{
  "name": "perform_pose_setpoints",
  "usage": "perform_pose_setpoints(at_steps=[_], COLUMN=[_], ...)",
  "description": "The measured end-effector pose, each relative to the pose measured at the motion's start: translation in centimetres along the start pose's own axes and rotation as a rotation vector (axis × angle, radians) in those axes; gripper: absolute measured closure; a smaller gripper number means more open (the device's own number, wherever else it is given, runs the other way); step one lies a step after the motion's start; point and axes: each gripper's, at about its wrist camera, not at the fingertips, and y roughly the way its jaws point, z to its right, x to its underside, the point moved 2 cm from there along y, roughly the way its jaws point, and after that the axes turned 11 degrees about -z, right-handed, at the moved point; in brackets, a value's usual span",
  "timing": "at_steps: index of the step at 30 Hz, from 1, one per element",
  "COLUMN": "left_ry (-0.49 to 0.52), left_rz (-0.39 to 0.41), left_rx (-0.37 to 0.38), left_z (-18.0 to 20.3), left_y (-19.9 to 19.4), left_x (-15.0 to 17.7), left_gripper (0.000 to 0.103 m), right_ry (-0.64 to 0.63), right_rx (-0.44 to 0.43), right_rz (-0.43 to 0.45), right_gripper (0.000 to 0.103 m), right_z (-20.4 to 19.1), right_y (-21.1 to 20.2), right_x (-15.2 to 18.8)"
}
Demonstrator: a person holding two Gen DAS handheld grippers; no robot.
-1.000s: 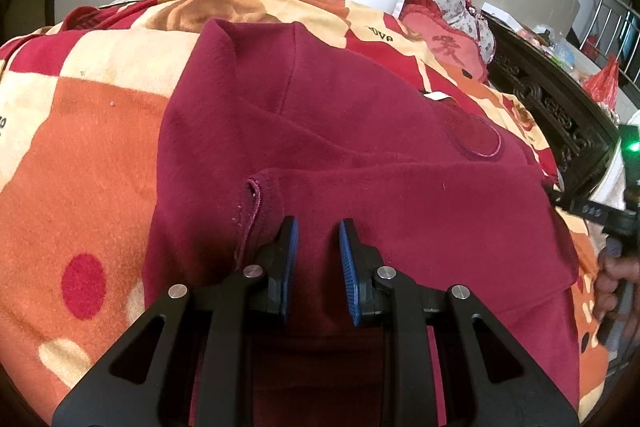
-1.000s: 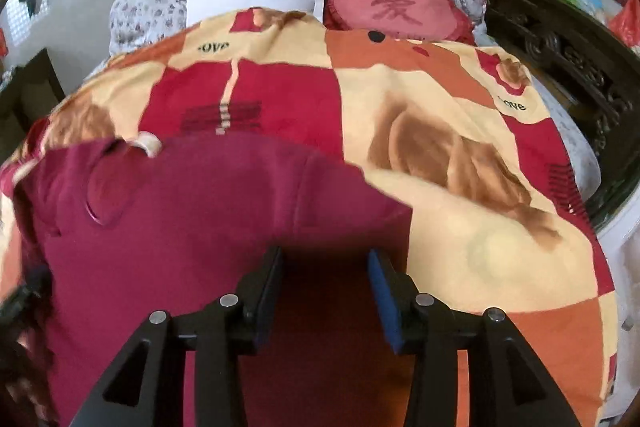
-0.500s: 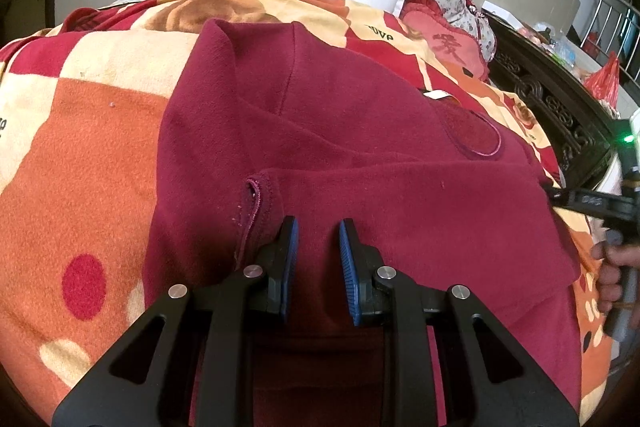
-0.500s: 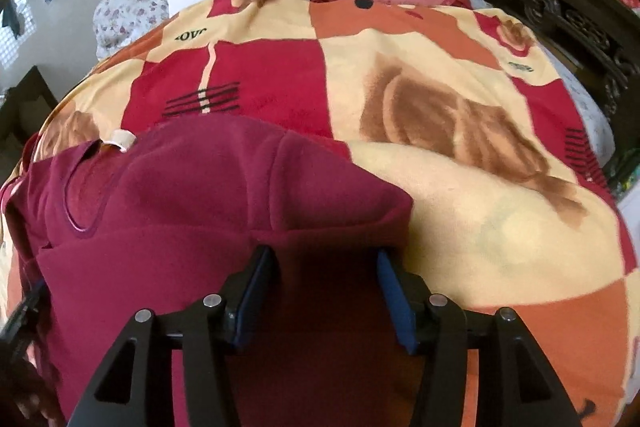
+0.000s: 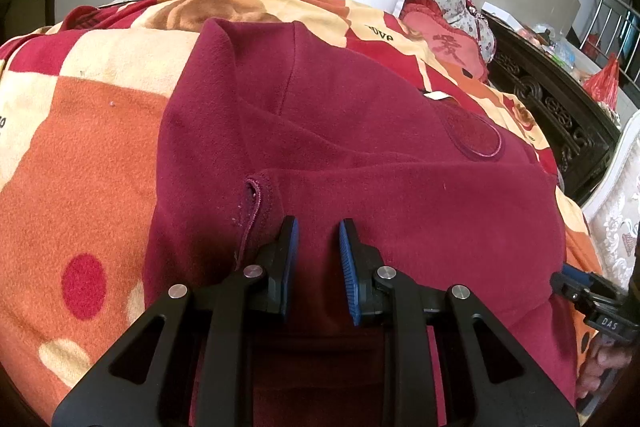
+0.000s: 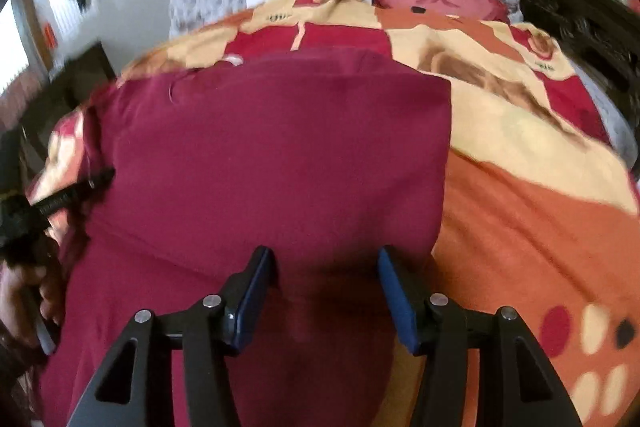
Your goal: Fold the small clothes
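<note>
Maroon garment (image 5: pixel 360 131) half-folded on blanket (image 5: pixel 80 155). Left gripper (image 5: pixel 315 251) jaws narrowly apart, probably pinching fabric; right gripper (image 6: pixel 326 287) jaws apart, nothing clamped. Released fold may spring back.

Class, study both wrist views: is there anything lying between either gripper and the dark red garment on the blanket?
Nothing visible does. The left gripper and the right gripper both sit directly over the dark red garment, with only its own cloth showing between their fingers. Around it lies only the patterned blanket.
</note>
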Motion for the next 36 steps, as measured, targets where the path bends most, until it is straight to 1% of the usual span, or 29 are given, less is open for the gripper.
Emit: perform_pose_setpoints(at_steps=[3,5,8,9,10,12,14,15,18,19,20,22,23,25,26,28,30,32,33,36], left_ry=[0.0,-0.001,-0.001,0.0,-0.001,-0.002,-0.001,-0.003,-0.008,-0.009,-0.01,-0.012,-0.011,-0.011,-0.013,-0.015,-0.017,-0.015,-0.001,0.094], left_rz=[0.001,0.001,0.001,0.001,0.001,-0.001,0.0,0.0,0.0,0.0,-0.001,-0.003,-0.002,-0.001,-0.001,-0.002,-0.003,-0.006,-0.015,-0.073], left_rx=[0.0,0.002,0.002,0.001,0.001,0.003,0.001,0.005,0.013,0.017,0.018,0.019,0.018,0.019,0.021,0.025,0.028,0.025,0.014,-0.061], left_z=[0.0,0.0,0.0,0.0,0.0,0.0,-0.1,-0.1,-0.2,-0.2,-0.2,-0.3,-0.3,-0.3,-0.3,-0.4,-0.4,-0.4,-0.2,0.7], left_y=[0.0,0.0,0.0,0.0,0.0,0.1,0.1,0.0,0.2,0.2,0.2,0.3,0.3,0.3,0.3,0.4,0.3,0.3,0.2,-1.2], left_x=[0.0,0.0,0.0,0.0,0.0,0.0,0.0,0.0,0.0,0.0,0.0,0.0,0.0,0.0,0.0,-0.1,-0.1,-0.1,-0.2,-0.1], left_gripper=[0.083,0.083,0.083,0.083,0.083,0.083,0.083,0.083,0.083,0.083,0.083,0.083,0.083,0.083,0.083,0.083,0.083,0.083,0.083,0.082], right_ry=[-0.015,-0.021,-0.032,-0.021,-0.006,0.024,0.039,0.042,0.036,0.034,0.023,-0.025,-0.032,-0.009,0.006,0.046,0.061,0.058,0.046,-0.013], right_rx=[0.007,0.002,0.013,0.031,0.034,0.037,0.053,0.057,0.083,0.129,0.168,0.231,0.239,0.218,0.208,0.194,0.195,0.184,0.183,0.201], right_rz=[0.026,0.025,-0.01,-0.042,-0.039,0.043,0.064,0.044,-0.004,-0.027,-0.034,-0.009,-0.004,-0.018,-0.029,-0.002,0.036,0.036,0.036,0.034], right_gripper=[0.049,0.049,0.048,0.048,0.048,0.048,0.048,0.048,0.048,0.048,0.042,0.038,0.037,0.037,0.037,0.037,0.037,0.037,0.037,0.037], right_z=[-0.2,-0.2,-0.5,-0.8,-0.8,-1.4,-2.2,-2.9,-4.3,-4.6,-4.7,-5.2,-5.2,-4.8,-4.6,-4.5,-4.6,-4.8,-5.0,-5.6], right_y=[0.0,0.0,-0.3,-0.8,-1.4,-3.3,-3.5,-2.8,-0.2,1.0,1.8,2.6,2.6,2.1,1.6,-0.6,-3.1,-5.3,-6.8,-10.7], right_x=[0.4,0.4,0.1,-0.5,-1.2,-3.0,-4.6,-5.6,-7.0,-7.1,-7.0,-6.6,-6.5,-6.7,-6.8,-6.5,-5.5,-4.2,-3.1,0.2])
